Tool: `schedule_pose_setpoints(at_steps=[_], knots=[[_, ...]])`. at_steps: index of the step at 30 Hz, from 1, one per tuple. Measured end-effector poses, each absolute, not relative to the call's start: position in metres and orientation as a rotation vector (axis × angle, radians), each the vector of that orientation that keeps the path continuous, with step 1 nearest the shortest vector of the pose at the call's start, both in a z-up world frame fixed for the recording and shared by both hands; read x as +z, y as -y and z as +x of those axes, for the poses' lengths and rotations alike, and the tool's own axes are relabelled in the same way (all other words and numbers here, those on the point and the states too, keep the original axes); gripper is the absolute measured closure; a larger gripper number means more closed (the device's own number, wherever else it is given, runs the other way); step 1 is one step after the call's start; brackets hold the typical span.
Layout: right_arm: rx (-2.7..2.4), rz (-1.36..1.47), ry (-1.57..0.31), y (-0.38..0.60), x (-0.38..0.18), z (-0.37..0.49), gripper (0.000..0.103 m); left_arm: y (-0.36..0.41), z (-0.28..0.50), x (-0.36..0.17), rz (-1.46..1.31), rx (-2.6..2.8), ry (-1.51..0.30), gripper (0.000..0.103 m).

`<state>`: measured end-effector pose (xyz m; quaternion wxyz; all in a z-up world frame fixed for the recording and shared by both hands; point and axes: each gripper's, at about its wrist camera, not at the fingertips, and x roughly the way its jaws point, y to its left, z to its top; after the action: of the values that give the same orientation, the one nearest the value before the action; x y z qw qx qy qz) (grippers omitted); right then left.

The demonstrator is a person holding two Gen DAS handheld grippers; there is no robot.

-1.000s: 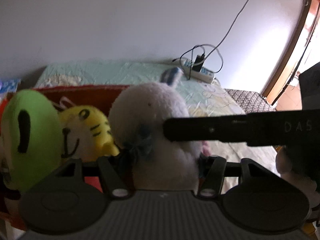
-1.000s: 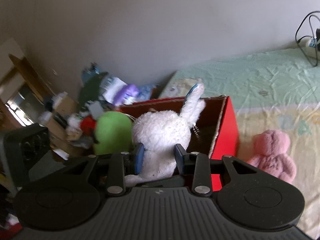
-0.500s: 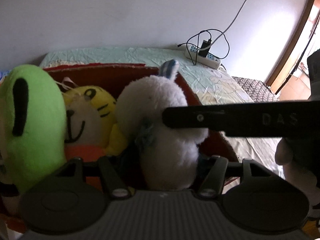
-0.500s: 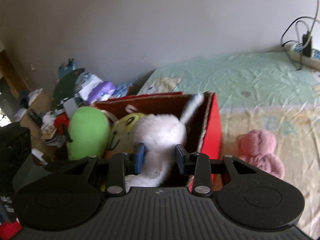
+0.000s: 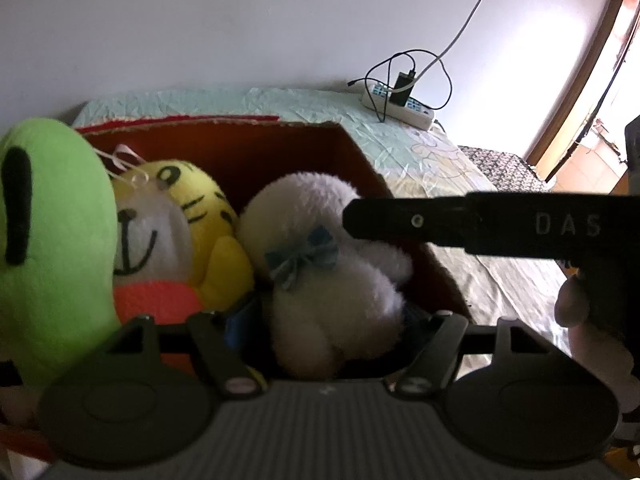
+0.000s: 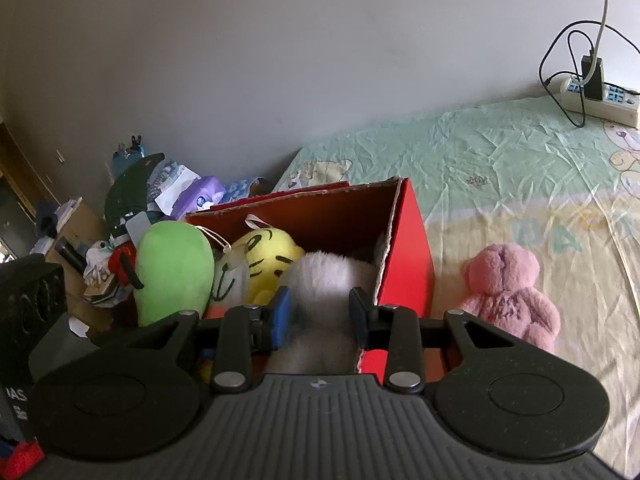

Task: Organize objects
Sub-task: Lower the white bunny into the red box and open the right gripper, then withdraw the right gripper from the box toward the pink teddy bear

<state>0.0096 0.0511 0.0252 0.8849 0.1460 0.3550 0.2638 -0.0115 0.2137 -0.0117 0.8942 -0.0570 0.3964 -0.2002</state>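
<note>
A white plush bunny [image 5: 320, 248] with a blue bow lies in the red cardboard box [image 5: 280, 148], beside a yellow tiger plush [image 5: 188, 224] and a green plush [image 5: 52, 240]. My left gripper [image 5: 328, 320] straddles the bunny's lower body; its jaws are opening and the pads stand clear of the fur. My right gripper [image 6: 320, 312] is closing on the bunny [image 6: 328, 272], with both pads pressed into it. In the left wrist view one of its black fingers [image 5: 380, 220] reaches in from the right onto the bunny's head. A pink plush [image 6: 508, 292] lies on the bed right of the box [image 6: 404, 264].
The box stands on a bed with a pale green and yellow sheet [image 6: 500, 168]. A power strip [image 6: 596, 96] with cables lies by the wall at the bed's far right. Piled clutter [image 6: 160, 192] sits on the floor left of the box. A doorway [image 5: 592, 80] is at the right.
The bunny went from upright above the box rim to lying down inside it beside the tiger. My left gripper's jaws spread off it. The right gripper kept hold.
</note>
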Motion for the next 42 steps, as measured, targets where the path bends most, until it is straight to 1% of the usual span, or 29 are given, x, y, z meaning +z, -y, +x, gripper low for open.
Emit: schedule_pose_setpoints(at_steps=[9, 10, 12, 13, 14, 18, 31, 42], knots=[[0.551, 0.330, -0.740, -0.051, 0.022, 0.004, 0.068, -0.220, -0.027, 0.003, -0.139, -0.395, -0.803, 0.029], [0.551, 0.327, -0.740, -0.051, 0.021, 0.003, 0.069, -0.219, -0.027, 0.003, -0.135, -0.388, -0.806, 0.029], [0.542, 0.326, -0.736, -0.050, 0.020, 0.001, 0.074, -0.218, -0.028, 0.005, -0.131, -0.377, -0.809, 0.028], [0.537, 0.331, -0.732, -0.050, 0.019, -0.001, 0.076, -0.217, -0.029, 0.006, -0.129, -0.373, -0.811, 0.026], [0.538, 0.342, -0.729, -0.048, 0.019, -0.001, 0.076, -0.217, -0.028, 0.006, -0.128, -0.365, -0.815, 0.024], [0.538, 0.390, -0.733, -0.042, 0.017, -0.001, 0.076, -0.214, -0.029, 0.008, -0.120, -0.314, -0.830, 0.022], [0.556, 0.396, -0.708, -0.038, 0.016, -0.010, 0.078, -0.202, -0.025, 0.009, -0.076, -0.241, -0.856, 0.014], [0.625, 0.409, -0.707, -0.031, 0.014, -0.010, 0.078, -0.194, -0.021, 0.011, -0.048, -0.173, -0.872, 0.010]])
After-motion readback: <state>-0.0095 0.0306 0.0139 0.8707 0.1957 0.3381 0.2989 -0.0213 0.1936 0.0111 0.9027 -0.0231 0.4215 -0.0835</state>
